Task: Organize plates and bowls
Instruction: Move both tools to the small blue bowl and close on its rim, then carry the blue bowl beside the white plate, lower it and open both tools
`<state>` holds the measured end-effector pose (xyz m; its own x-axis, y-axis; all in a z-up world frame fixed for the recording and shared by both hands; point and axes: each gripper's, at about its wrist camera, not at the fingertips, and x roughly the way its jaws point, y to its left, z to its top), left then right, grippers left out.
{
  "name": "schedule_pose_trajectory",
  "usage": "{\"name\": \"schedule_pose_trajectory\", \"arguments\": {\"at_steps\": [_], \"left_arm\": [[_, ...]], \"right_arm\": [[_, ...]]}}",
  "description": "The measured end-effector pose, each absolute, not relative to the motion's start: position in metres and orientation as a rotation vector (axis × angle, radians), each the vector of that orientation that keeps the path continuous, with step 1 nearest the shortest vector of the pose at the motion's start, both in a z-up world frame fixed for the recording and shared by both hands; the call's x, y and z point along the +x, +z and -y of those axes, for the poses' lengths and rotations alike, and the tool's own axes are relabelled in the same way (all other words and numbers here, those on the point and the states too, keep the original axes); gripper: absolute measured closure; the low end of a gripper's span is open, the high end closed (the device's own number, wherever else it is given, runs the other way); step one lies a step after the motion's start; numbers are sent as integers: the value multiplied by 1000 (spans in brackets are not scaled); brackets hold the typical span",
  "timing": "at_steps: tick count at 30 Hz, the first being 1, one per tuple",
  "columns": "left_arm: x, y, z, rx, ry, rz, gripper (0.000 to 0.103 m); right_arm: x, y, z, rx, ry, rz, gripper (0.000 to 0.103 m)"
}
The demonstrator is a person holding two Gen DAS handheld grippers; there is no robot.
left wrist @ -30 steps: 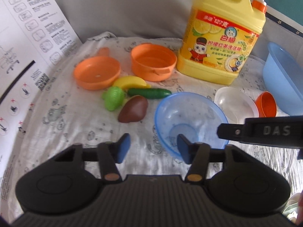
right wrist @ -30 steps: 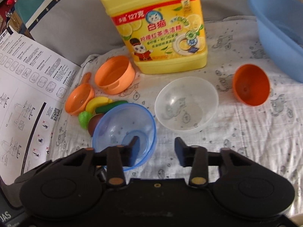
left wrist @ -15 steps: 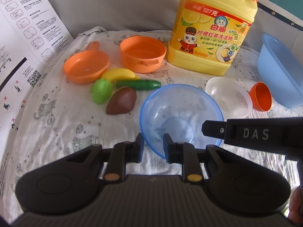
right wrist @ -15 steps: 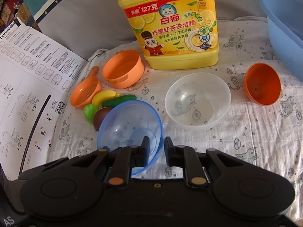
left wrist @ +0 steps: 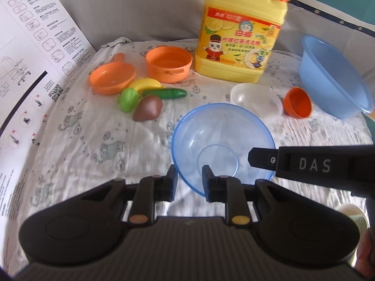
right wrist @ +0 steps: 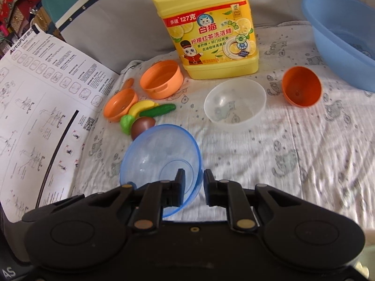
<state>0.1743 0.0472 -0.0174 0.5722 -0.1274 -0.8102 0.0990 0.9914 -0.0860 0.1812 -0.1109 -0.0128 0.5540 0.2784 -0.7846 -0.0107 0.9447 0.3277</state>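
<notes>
Two low, close, forward-facing wrist views, sharing the blue bowl (left wrist: 222, 140)

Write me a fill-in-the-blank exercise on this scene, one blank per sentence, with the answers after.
1. The fingers of both grippers straddle the rim of the translucent ____ plastic bowl.
2. The large detergent jug is ____ in colour.
3. The clear plastic bowl sits between the translucent bowl and the small ____ cup lying on its side.
4. The toy cucumber touches the yellow toy ____.

Answers: blue; yellow; orange; banana
</notes>
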Motion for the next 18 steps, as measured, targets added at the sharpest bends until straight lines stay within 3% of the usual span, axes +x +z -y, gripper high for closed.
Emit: {"name": "schedule_pose_trajectory", "arguments": {"at_steps": [18], "left_arm": [[74,4,-38,3,-177,-954,80]], "right_arm": [[80,7,122,294,188,-964,86]]}}
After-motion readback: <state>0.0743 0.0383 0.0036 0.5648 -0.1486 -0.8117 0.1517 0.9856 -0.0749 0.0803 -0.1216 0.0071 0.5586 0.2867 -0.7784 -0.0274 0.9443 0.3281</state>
